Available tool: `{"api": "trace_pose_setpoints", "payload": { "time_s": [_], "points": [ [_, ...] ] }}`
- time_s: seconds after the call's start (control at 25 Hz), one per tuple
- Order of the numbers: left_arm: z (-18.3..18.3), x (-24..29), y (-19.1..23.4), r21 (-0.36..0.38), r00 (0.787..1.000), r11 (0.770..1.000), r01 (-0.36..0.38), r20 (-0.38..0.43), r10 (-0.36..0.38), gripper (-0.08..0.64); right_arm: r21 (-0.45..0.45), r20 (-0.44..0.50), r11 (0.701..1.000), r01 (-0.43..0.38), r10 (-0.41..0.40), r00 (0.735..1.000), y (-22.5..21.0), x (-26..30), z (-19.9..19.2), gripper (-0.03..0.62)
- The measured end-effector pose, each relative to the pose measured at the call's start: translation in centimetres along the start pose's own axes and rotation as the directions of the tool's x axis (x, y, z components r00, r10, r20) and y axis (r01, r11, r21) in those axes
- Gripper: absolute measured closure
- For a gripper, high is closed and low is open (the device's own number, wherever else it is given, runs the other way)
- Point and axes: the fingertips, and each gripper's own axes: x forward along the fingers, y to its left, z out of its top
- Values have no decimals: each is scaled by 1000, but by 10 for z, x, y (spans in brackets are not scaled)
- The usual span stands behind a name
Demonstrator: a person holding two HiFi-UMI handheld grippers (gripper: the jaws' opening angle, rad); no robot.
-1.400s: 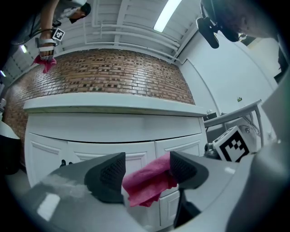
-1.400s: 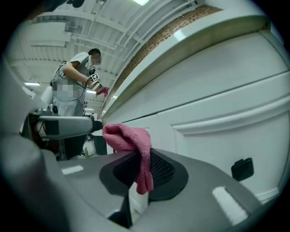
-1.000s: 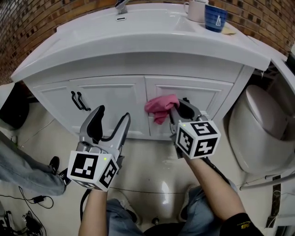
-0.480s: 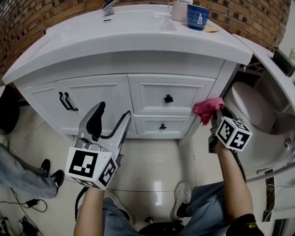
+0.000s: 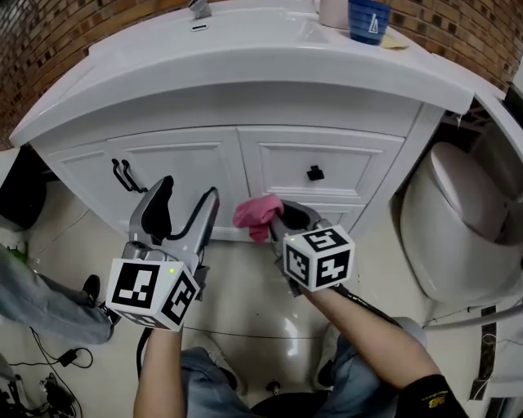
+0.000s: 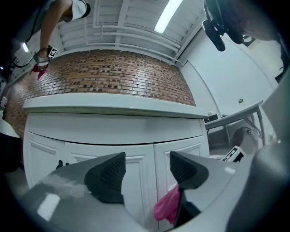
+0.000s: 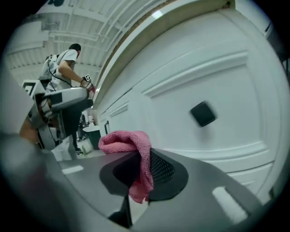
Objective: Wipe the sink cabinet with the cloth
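The white sink cabinet (image 5: 196, 167) has two doors at the left and drawers with black knobs (image 5: 315, 172) at the right. My right gripper (image 5: 274, 219) is shut on a pink cloth (image 5: 257, 214), held against the cabinet front at the lower drawer, below the knob (image 7: 203, 113). The cloth (image 7: 131, 149) bunches over the jaws in the right gripper view. My left gripper (image 5: 181, 214) stands open and empty in front of the left doors, a little short of them. In the left gripper view the cloth (image 6: 166, 207) shows past the right fingertip (image 6: 186, 168).
Black door handles (image 5: 124, 174) sit on the cabinet's left door. A blue cup (image 5: 368, 20) and a white mug (image 5: 333, 11) stand on the countertop. A white toilet (image 5: 453, 233) is close at the right. Cables (image 5: 49, 359) lie on the tiled floor at lower left.
My right gripper swung with the cloth from the cabinet's right edge back left to the lower drawer front. The left gripper stayed about where it was.
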Motion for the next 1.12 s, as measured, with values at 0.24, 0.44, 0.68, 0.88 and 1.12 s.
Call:
{"api": "trace_pose_setpoints", "payload": {
  "time_s": [0.24, 0.44, 0.68, 0.88, 1.12],
  "points": [
    [-12, -8, 11, 22, 999, 1000, -3, -39, 3, 253, 3, 37, 1000, -5, 5, 999, 30, 56, 0, 546],
    [-10, -12, 19, 8, 999, 1000, -4, -33, 4, 253, 102, 22, 981, 164, -167, 986, -17, 39, -3, 546],
    [-6, -11, 5, 7, 999, 999, 39, -24, -39, 253, 261, 29, 913, 314, -332, 943, -110, -35, -7, 546],
    [-6, -8, 0, 8, 999, 999, 49, -25, -49, 253, 371, 71, 860, 350, -402, 913, -180, -104, 13, 540],
    [-8, -2, -9, 4, 998, 999, 54, -33, -54, 253, 382, 19, 804, 455, -499, 866, -212, -132, -4, 543]
  ]
}}
